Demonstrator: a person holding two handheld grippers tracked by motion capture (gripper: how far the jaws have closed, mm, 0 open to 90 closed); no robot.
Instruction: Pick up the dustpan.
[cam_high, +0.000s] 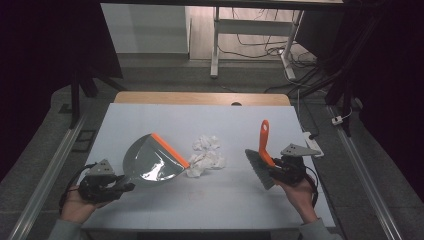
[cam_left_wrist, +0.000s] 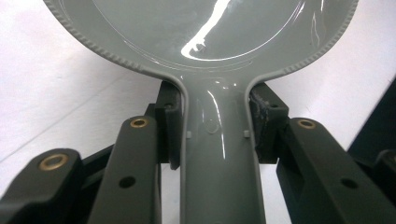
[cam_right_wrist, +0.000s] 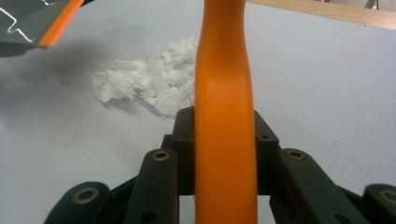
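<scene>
White table (cam_high: 150, 210) is bearing paper (cam_high: 206, 156); left gripper (cam_high: 122, 187) is clamping dustpan (cam_high: 152, 162) just left of it, right gripper (cam_high: 277, 172) clamping brush (cam_high: 260, 167) right, likely for sweeping.

The left gripper (cam_left_wrist: 215, 140) clamps the neck of a glossy grey dustpan (cam_left_wrist: 205, 28), its black fingers (cam_left_wrist: 169, 121) pressed against either side of the handle. The pan's ribbed rim curves above, over the white tabletop (cam_left_wrist: 56, 93).

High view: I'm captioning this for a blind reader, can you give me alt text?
A person at a white table holds a grey dustpan in the left gripper and an orange-handled brush in the right gripper. Crumpled white paper lies between them, at the dustpan's orange lip.
</scene>
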